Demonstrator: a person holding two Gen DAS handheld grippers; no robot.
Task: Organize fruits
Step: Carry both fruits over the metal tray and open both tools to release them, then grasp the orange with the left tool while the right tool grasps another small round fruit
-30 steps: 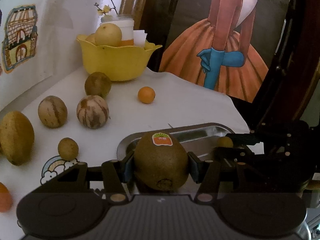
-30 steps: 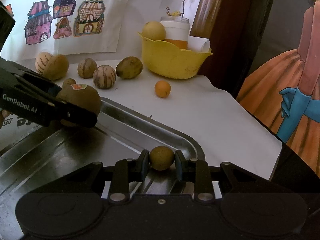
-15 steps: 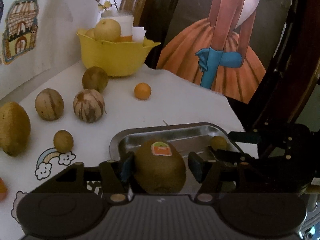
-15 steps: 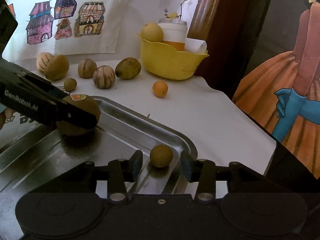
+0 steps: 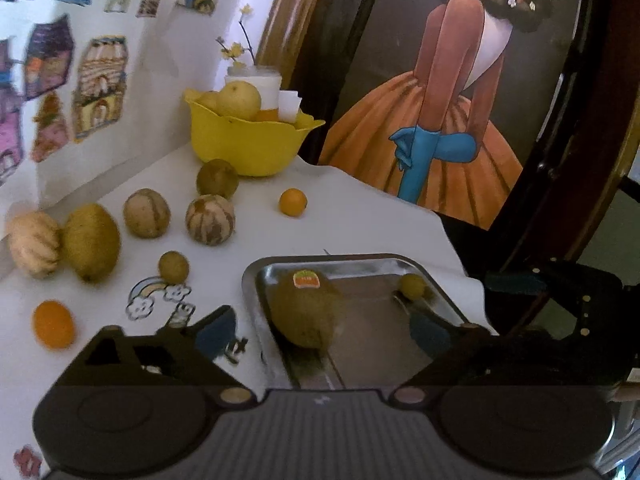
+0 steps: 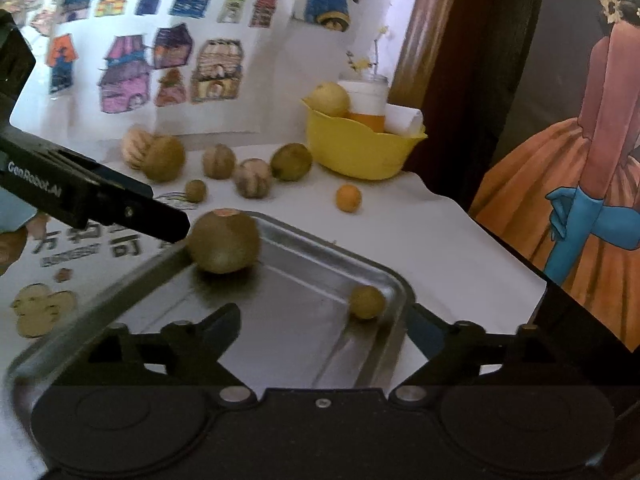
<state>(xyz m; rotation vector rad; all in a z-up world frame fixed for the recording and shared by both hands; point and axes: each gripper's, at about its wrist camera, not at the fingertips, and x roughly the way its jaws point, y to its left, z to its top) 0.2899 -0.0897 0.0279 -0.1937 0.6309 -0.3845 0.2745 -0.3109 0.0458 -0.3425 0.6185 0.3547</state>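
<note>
A brown kiwi (image 5: 305, 312) with an orange sticker lies in the metal tray (image 5: 352, 260) by its left rim; it also shows in the right wrist view (image 6: 224, 242). A small yellow-green round fruit (image 5: 413, 286) lies in the tray's far right corner, also in the right wrist view (image 6: 367, 301). My left gripper (image 5: 324, 334) is open wide, pulled back from the kiwi and empty. My right gripper (image 6: 324, 330) is open wide, just behind the small fruit, empty. The tray rim shows in the right wrist view (image 6: 328, 242).
Loose fruits lie on the white cloth left of the tray: striped melons (image 5: 210, 220), a yellow lemon-shaped fruit (image 5: 91, 242), a small round fruit (image 5: 173, 266) and oranges (image 5: 293, 202). A yellow bowl (image 5: 248, 144) with fruit stands at the back. The table edge (image 5: 452, 236) drops off on the right.
Both grippers opened and drew back. The left let go of the kiwi, the right let go of the small fruit; both fruits now rest in the tray.
</note>
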